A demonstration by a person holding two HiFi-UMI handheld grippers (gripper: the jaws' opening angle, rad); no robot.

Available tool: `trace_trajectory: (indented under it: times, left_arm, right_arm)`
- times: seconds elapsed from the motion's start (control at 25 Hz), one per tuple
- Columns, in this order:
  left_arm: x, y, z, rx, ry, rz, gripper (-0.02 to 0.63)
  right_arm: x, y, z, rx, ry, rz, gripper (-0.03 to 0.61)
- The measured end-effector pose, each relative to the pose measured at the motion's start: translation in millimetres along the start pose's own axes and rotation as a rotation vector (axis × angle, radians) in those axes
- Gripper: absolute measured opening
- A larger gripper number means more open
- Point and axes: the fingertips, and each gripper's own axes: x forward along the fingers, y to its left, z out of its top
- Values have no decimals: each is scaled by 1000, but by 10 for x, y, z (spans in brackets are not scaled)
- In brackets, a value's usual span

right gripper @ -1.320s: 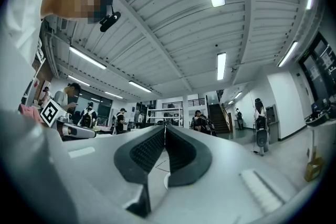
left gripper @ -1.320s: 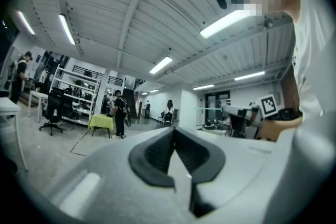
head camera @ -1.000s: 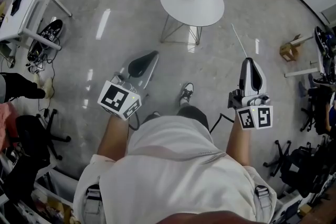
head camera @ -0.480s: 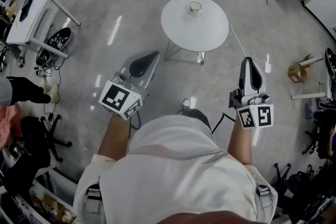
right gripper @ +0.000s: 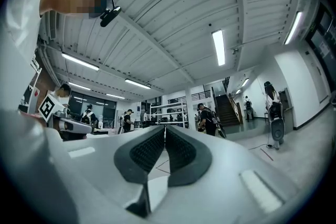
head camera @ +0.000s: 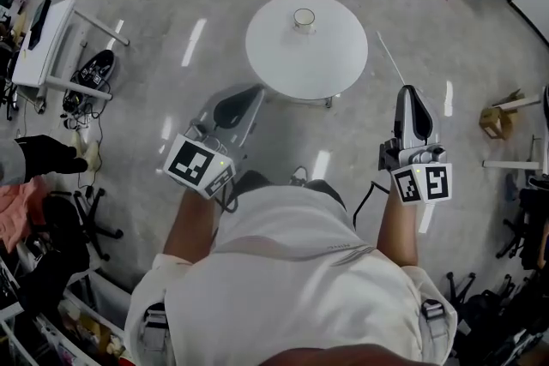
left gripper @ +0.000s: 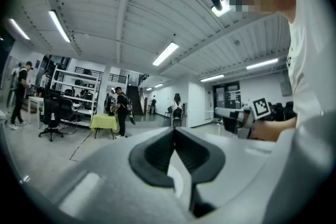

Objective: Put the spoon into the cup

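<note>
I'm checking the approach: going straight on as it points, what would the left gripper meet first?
Likely the near rim of the round white table, with the cup farther along that line. Height is unclear from the head view, so the left gripper might pass above the tabletop instead.

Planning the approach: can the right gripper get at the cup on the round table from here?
Probably not yet: the right gripper hangs short of the table, and the cup stands toward its far side. Nothing stands between them, so a step closer should do.
</note>
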Motion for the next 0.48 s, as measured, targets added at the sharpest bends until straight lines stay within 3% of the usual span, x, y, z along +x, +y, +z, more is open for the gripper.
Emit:
trace_trajectory:
  times: [0.16,0.48]
  left_arm:
    - [248,316,-131,-30,23,20,0]
    - [753,1152,-228,-64,18,-40,0]
  right_arm:
    - [356,-110,-224,19,29,13,11]
    - [1227,-168,-534,-1,95,-14,11]
